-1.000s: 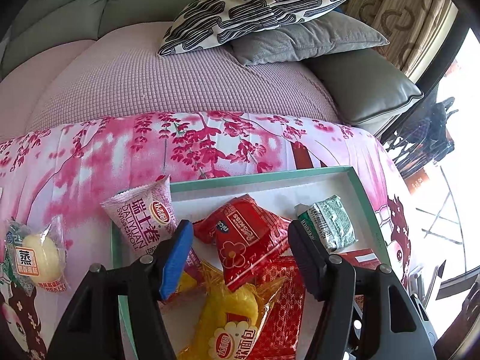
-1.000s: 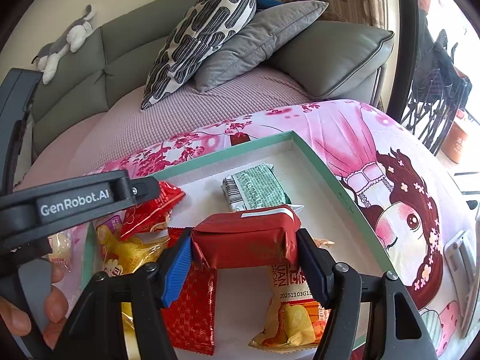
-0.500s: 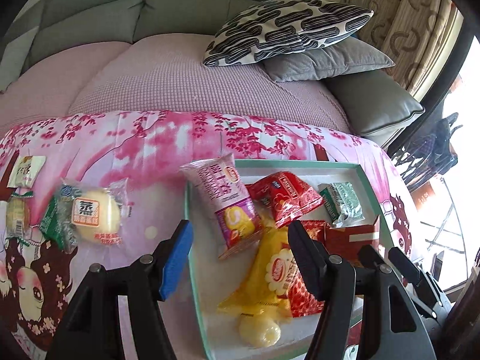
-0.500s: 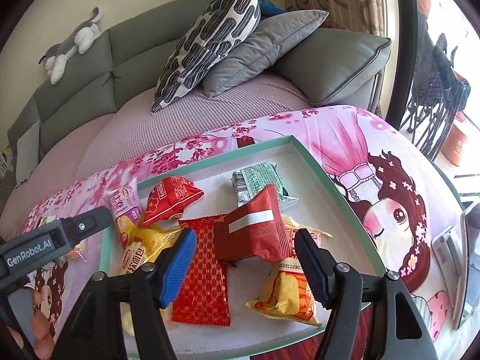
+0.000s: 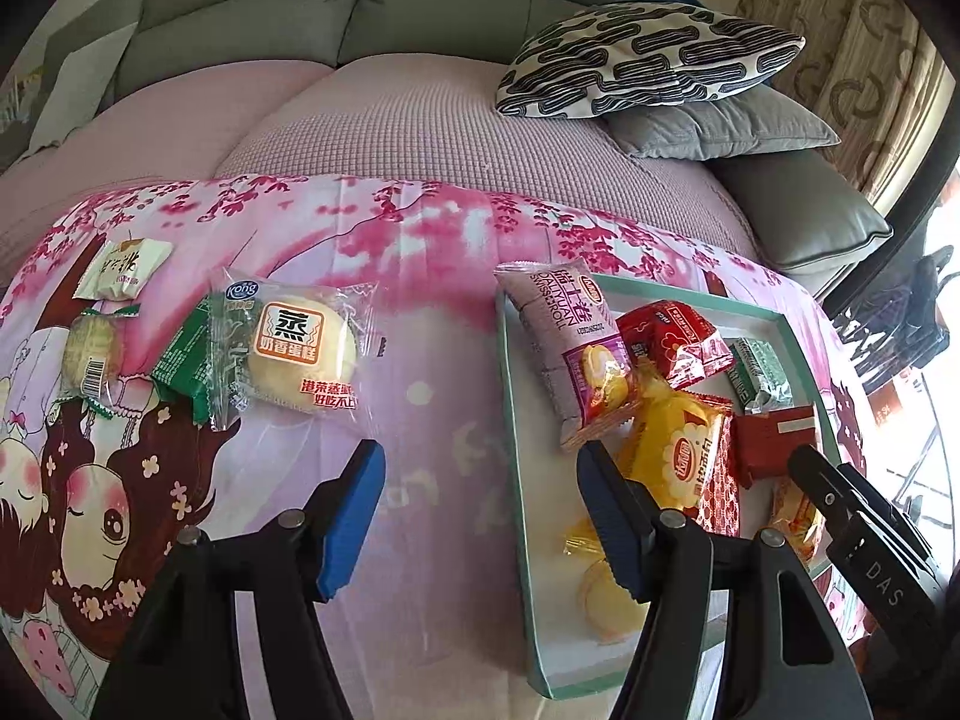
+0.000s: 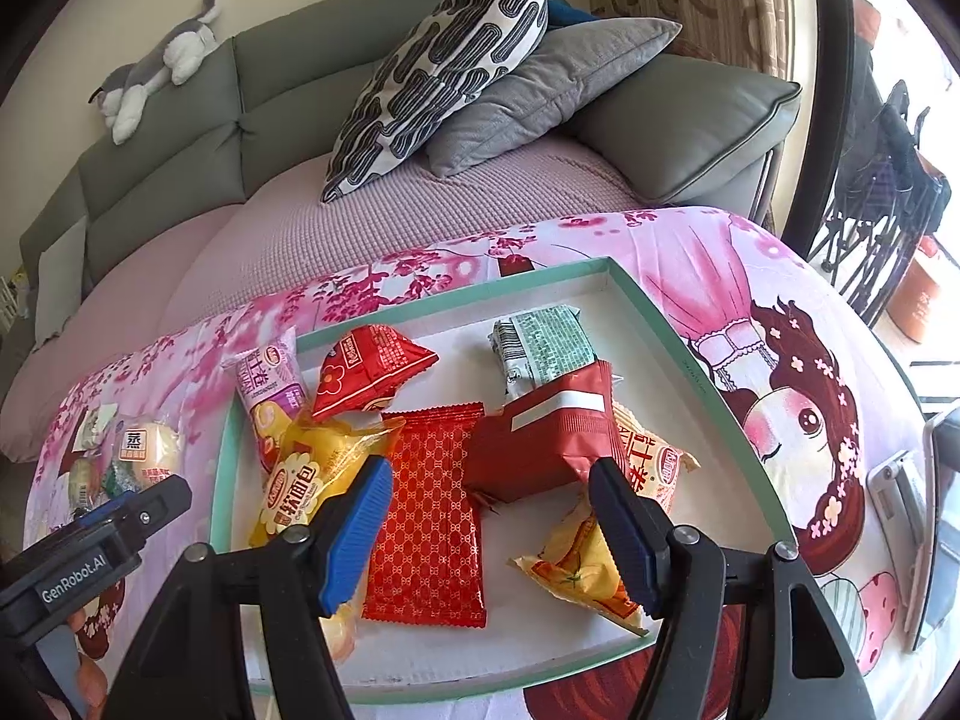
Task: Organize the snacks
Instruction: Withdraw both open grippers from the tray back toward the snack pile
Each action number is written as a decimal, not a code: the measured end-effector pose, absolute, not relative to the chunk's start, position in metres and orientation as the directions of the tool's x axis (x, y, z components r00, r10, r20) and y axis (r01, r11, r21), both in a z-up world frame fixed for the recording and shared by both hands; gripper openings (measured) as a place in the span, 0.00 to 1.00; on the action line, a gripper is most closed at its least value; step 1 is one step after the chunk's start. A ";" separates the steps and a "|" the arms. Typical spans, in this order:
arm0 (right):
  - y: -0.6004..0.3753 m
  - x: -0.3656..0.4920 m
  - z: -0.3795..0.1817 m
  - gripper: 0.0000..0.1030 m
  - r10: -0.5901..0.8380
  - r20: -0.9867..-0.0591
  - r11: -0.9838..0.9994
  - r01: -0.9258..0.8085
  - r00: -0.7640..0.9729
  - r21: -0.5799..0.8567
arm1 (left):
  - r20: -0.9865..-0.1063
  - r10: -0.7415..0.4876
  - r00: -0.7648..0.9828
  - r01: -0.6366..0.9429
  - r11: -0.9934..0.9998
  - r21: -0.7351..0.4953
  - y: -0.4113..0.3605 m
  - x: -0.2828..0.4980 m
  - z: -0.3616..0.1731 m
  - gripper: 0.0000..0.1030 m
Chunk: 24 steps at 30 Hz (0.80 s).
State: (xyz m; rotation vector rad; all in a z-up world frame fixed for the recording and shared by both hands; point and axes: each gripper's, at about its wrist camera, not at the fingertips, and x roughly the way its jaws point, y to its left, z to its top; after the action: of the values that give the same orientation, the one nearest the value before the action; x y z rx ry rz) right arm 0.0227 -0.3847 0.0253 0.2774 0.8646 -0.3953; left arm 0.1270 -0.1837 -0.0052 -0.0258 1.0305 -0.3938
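**Both jaws empty, snacks split between tray and cloth**

We see the left gripper (image 5: 477,483) hovering over the pink cartoon-print cloth (image 5: 420,276) on the bench, its jaws apart with nothing between them. Beyond it, to the left, lie four loose snacks – a steamed cake packet (image 5: 300,354), a green wrapper (image 5: 186,360) tucked under its edge, a pale round pastry (image 5: 90,354) and a small white packet (image 5: 123,270). The right gripper (image 6: 489,504) hangs above the teal-rimmed tray (image 6: 678,324), jaws likewise open and gripping nothing. In the tray we count a dark red packet (image 6: 540,444) propped on an orange bag (image 6: 600,540), a flat patterned red sachet (image 6: 429,510), a yellow soft-bread bag (image 6: 306,468), a red pouch (image 6: 366,366), a green packet (image 6: 546,342) and a Swiss roll packet (image 6: 267,384) – this last leaning over the tray's left rim.
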 end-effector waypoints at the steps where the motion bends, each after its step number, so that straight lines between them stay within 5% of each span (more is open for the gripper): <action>1: -0.384 0.024 0.024 0.71 -0.219 -0.782 0.896 0.437 0.584 0.076 | -0.828 -0.330 0.453 0.303 0.931 -0.205 -0.183 0.127 -0.006 0.71; 4: -0.382 0.025 0.021 0.76 -0.207 -0.785 0.901 0.427 0.584 0.080 | -0.822 -0.313 0.476 0.294 0.937 -0.187 -0.181 0.128 -0.008 0.87; 9: -0.382 0.025 0.020 0.83 -0.211 -0.783 0.899 0.430 0.585 0.079 | -0.818 -0.275 0.506 0.279 0.949 -0.146 -0.178 0.129 -0.010 0.88; 13: -0.381 0.026 0.019 0.99 -0.207 -0.780 0.902 0.423 0.591 0.081 | -0.810 -0.269 0.521 0.276 0.951 -0.139 -0.176 0.129 -0.010 0.93; 24: -0.376 0.027 0.022 1.00 -0.205 -0.758 0.909 0.407 0.619 0.087 | -0.799 -0.268 0.539 0.261 0.955 -0.144 -0.168 0.130 -0.009 0.96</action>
State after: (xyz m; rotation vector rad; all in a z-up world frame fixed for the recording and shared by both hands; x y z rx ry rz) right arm 0.0266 -0.3760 0.0222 0.2613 0.8323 -0.3566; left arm 0.1298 -0.1684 -0.0090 -0.0078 0.9511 -0.3141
